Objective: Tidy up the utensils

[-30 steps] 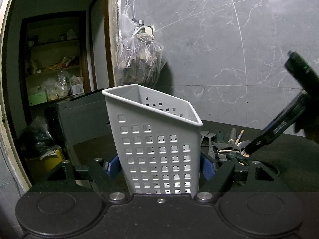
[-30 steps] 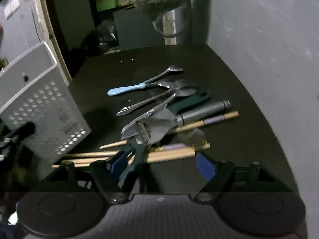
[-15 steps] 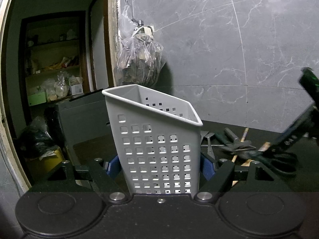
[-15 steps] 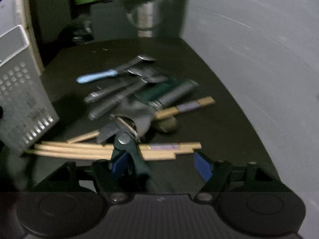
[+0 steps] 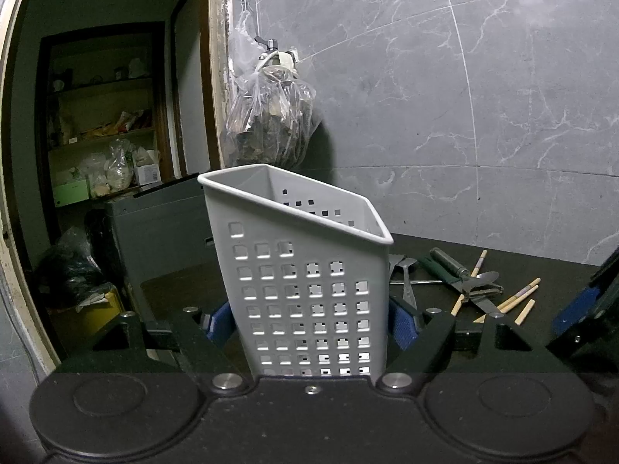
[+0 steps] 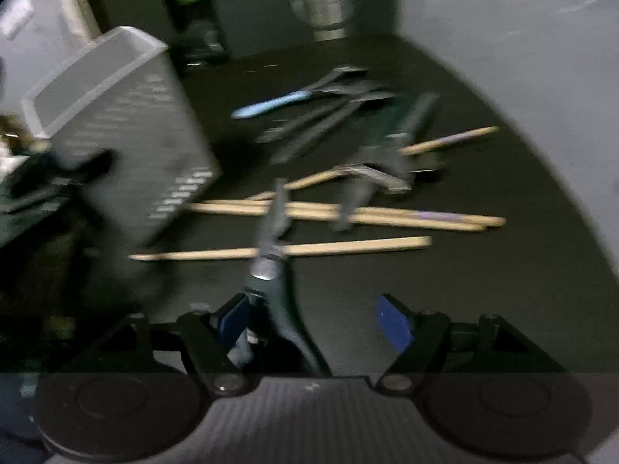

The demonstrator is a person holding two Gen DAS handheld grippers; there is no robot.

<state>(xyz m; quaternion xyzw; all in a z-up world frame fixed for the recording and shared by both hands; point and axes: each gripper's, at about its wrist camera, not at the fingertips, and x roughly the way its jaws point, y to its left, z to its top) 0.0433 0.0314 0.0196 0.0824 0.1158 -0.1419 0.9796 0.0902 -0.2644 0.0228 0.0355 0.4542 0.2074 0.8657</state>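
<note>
My left gripper [image 5: 309, 323] is shut on a white perforated utensil holder [image 5: 301, 290], which stands tilted and empty between the blue pads. The right wrist view is blurred and shows the holder [image 6: 127, 123] at the left. Dark-handled scissors [image 6: 271, 263] lie between the right gripper's [image 6: 313, 321] jaws, against the left finger, blades pointing forward. The jaws are opening and the right pad stands clear of the scissors. Beyond them lie wooden chopsticks [image 6: 309, 249], a blue-handled spoon [image 6: 271, 104] and several metal utensils. One right gripper finger [image 5: 572, 309] shows at the right edge of the left wrist view.
The utensil pile [image 5: 472, 286] lies on a dark counter [image 6: 503, 290] against a grey marble wall [image 5: 464, 96]. A filled plastic bag [image 5: 267, 127] hangs on the wall behind the holder. A doorway with cluttered shelves [image 5: 104, 135] is at the left.
The right gripper has swung with the scissors in it; the holder now looms larger at its left and the utensils sit further right. The left gripper and holder have not moved.
</note>
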